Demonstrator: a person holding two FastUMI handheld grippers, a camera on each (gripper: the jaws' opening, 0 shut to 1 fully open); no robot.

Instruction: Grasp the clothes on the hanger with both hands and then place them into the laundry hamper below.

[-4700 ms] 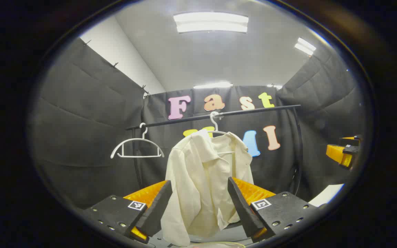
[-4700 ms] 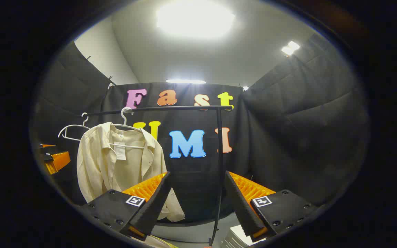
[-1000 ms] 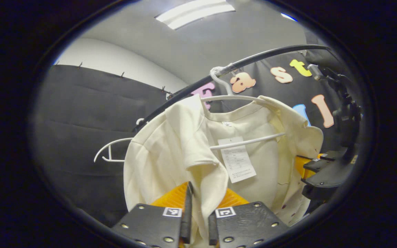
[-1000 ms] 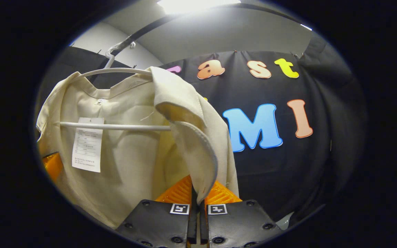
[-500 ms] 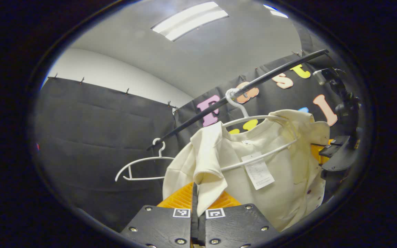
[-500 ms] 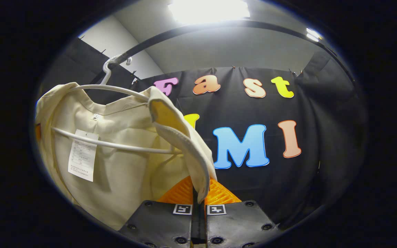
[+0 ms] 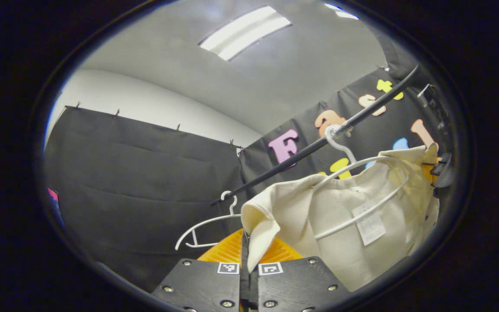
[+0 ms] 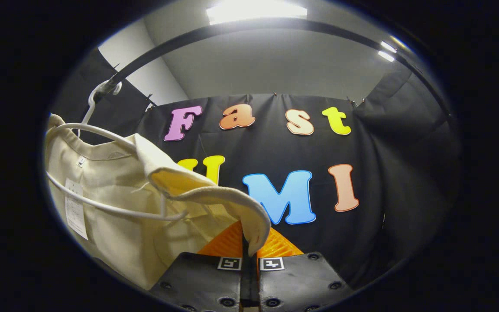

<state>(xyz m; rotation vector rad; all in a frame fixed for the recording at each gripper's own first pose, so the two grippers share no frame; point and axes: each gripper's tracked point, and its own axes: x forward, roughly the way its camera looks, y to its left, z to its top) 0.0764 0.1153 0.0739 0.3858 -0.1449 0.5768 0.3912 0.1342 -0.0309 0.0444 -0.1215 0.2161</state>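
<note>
Shirt (image 7: 340, 225) draped on white hanger (image 7: 364, 190) under rail (image 7: 314, 145). Left gripper (image 7: 248, 260) pinches one front edge, right gripper (image 8: 249, 247) pinches other. You spread both outward evenly, clear hanger's shoulders, then lower toward hamper below.

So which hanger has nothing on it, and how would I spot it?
Find the black rail running across the booth's dark cloth wall. Two white hangers hook over it: one carries the cream shirt, which both grippers pinch. The empty hanger hangs beside it, lower in the left gripper view, just bare white wire.
</note>
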